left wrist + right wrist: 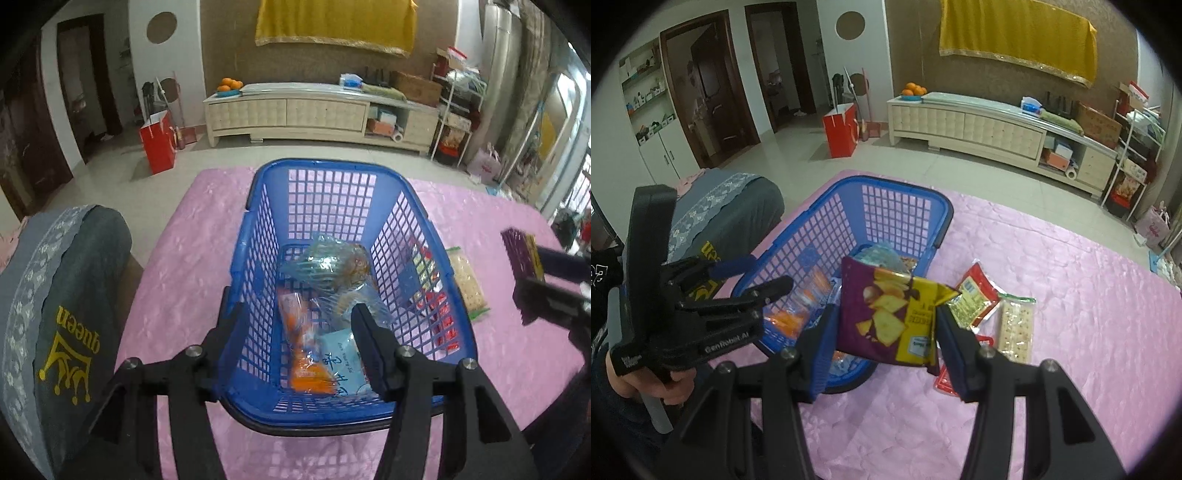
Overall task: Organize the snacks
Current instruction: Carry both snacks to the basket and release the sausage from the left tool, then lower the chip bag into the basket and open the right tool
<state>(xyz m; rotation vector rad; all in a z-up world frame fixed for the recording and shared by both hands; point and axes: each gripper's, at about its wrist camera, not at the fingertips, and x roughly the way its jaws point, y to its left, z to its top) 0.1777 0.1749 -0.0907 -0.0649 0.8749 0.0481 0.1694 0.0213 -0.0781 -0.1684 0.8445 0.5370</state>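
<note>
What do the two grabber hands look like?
Both grabbers are black plastic with silver screws. The right gripper has long fingers with ridged blue pads. The left gripper has white writing on its body and a grey handle, held by a bare hand.

Purple chip bag [886, 317] in R hand-held gripper [884, 332], above basket [812, 251].
</note>
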